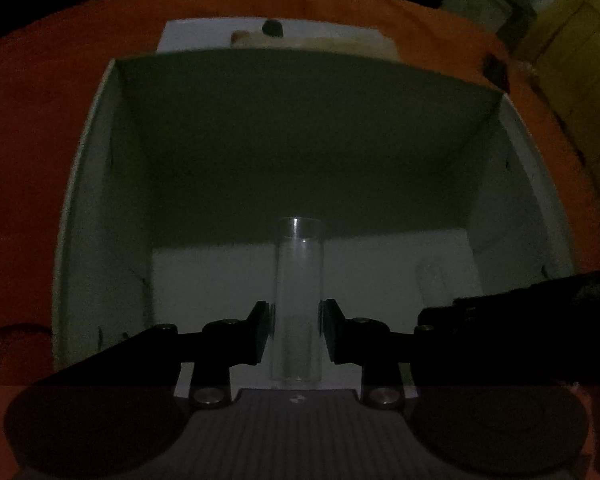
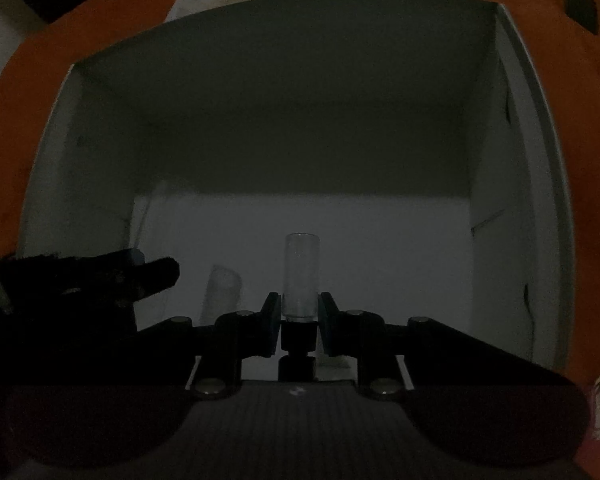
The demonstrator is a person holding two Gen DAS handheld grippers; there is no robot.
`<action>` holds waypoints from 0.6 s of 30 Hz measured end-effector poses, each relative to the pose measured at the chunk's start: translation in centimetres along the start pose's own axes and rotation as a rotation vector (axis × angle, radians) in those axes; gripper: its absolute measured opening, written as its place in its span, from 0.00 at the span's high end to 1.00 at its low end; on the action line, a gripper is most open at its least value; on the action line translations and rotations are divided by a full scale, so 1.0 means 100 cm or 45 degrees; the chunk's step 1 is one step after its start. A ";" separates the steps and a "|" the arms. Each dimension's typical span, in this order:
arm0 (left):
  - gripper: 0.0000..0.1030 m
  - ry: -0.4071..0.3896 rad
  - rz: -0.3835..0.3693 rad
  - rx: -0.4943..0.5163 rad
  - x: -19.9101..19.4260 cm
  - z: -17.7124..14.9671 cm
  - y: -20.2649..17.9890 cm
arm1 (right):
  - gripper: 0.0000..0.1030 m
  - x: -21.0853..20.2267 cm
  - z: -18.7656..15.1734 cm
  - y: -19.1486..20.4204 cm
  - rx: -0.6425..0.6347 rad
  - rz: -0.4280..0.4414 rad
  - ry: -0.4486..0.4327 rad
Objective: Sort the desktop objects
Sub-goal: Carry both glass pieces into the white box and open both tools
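Dim light over an orange-covered table (image 1: 28,160): both grippers reach into an open white box (image 1: 100,208). The left gripper (image 1: 296,330) has its fingers (image 1: 260,332) clamped on a clear tube (image 1: 298,280), which points straight ahead between them, above the box floor. The right gripper (image 2: 300,330) has its fingers (image 2: 271,328) closed on a small glass vial (image 2: 301,276), its dark cap toward the camera. The vial's clear end juts past the fingertips, over the box floor. In the right wrist view, the left gripper shows dark to the left of the fingers, the tube faint beside it.
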State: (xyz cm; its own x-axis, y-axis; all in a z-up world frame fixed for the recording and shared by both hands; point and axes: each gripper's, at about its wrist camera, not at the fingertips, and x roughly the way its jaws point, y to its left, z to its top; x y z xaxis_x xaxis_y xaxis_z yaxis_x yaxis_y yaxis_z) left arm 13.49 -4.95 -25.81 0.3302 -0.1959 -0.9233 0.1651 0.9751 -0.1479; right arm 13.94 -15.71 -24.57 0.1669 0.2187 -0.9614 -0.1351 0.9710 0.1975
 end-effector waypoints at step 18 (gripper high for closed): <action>0.76 0.070 0.117 0.005 0.027 -0.002 -0.002 | 0.78 0.031 0.004 -0.006 0.013 -0.062 0.082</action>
State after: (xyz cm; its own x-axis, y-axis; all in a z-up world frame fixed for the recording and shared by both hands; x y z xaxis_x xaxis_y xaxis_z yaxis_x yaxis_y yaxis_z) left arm 14.23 -5.63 -28.38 0.2929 -0.0999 -0.9509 0.1405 0.9882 -0.0606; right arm 14.95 -15.60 -27.55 0.1097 0.1646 -0.9803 -0.1185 0.9813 0.1515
